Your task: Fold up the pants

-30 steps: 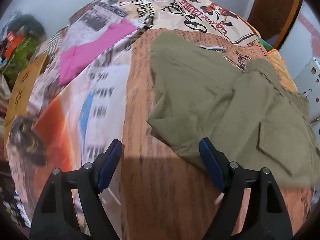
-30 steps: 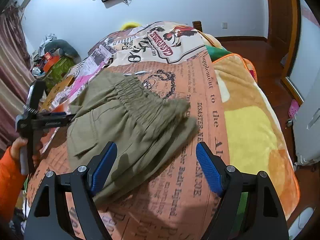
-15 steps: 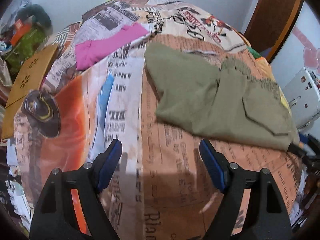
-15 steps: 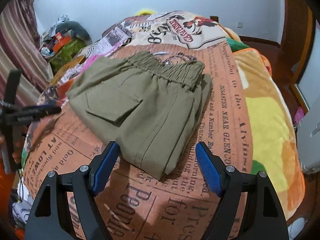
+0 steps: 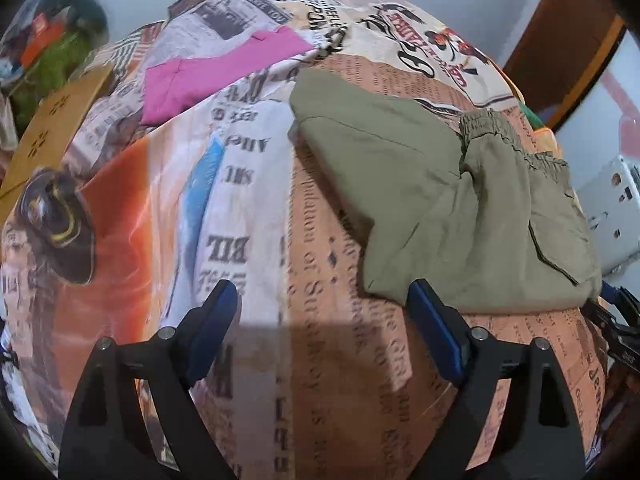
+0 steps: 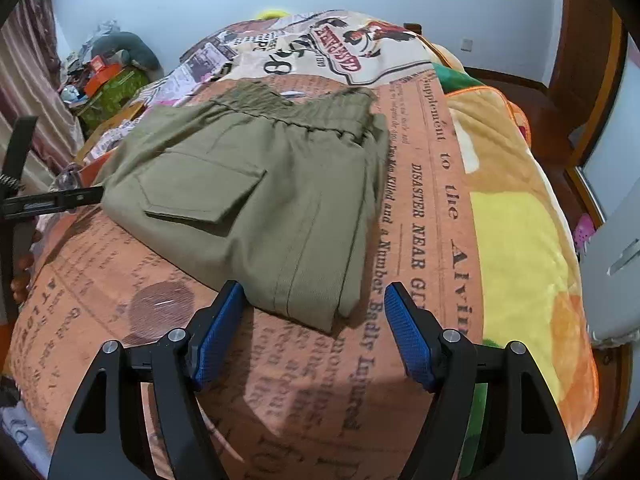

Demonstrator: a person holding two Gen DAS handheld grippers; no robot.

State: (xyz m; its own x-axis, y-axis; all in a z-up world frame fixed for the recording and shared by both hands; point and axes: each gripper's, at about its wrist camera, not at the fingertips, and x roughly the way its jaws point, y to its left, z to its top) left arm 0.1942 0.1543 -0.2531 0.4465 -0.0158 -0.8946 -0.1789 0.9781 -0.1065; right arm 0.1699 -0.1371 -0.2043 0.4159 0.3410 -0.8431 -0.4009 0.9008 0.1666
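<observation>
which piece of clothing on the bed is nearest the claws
The olive green pants, folded beside both claws; the pink garment lies farther up the bedspread.

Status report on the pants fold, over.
Left gripper open, just widened, empty. Right gripper open, closing in, corner of folded olive pants between jaws, not pinched. Pink garment lies clear.

Left tool (image 5: 320, 320), right tool (image 6: 314, 324): black arms, blue ribbed pads, silver screws

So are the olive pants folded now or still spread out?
Folded. The olive pants lie as a compact stack on the bedspread, layered edges showing at the near corner, waistband at the far end, pocket flap on top. Neither gripper holds them.
</observation>
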